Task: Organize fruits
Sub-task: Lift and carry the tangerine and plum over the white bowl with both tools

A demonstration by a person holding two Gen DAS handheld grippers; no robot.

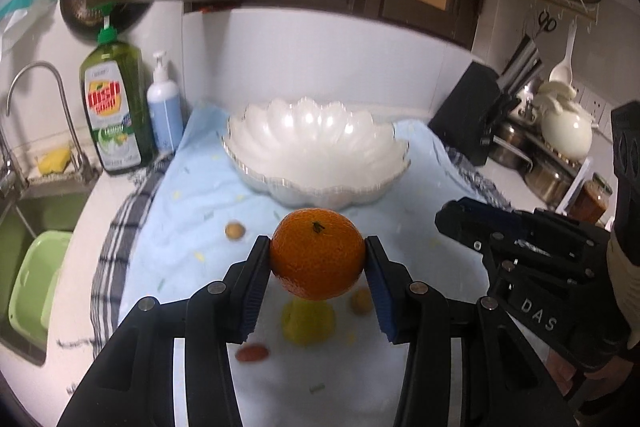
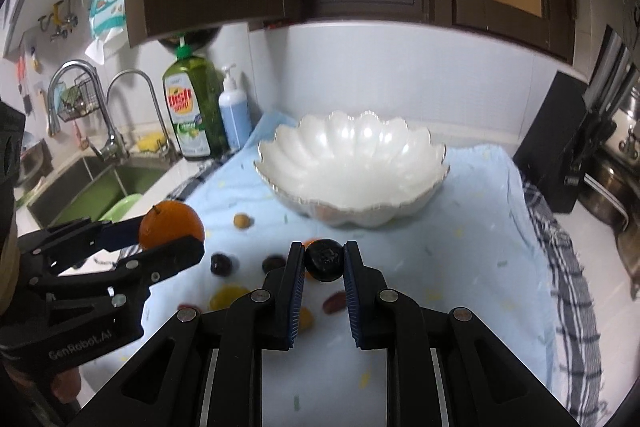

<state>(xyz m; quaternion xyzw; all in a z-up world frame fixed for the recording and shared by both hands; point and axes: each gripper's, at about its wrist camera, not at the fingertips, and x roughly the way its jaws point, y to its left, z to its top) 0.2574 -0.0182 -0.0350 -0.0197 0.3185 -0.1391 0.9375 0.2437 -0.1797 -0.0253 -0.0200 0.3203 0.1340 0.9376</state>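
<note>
Left wrist view: our left gripper (image 1: pixel 318 255) clamps the orange (image 1: pixel 318 253) at its sides, clear of the cloth (image 1: pixel 192 195). It looks firm and light. Our right gripper (image 2: pixel 324 261) pinches a small dark fruit (image 2: pixel 324 261), likely soft. Farther off waits the bowl (image 2: pixel 352 167).

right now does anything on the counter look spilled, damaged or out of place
Nothing looks spilled or damaged. The white bowl sits upright and empty, while small fruits lie scattered on the blue towel. The left tongs hold an orange; the right tongs hold a dark fruit.
</note>
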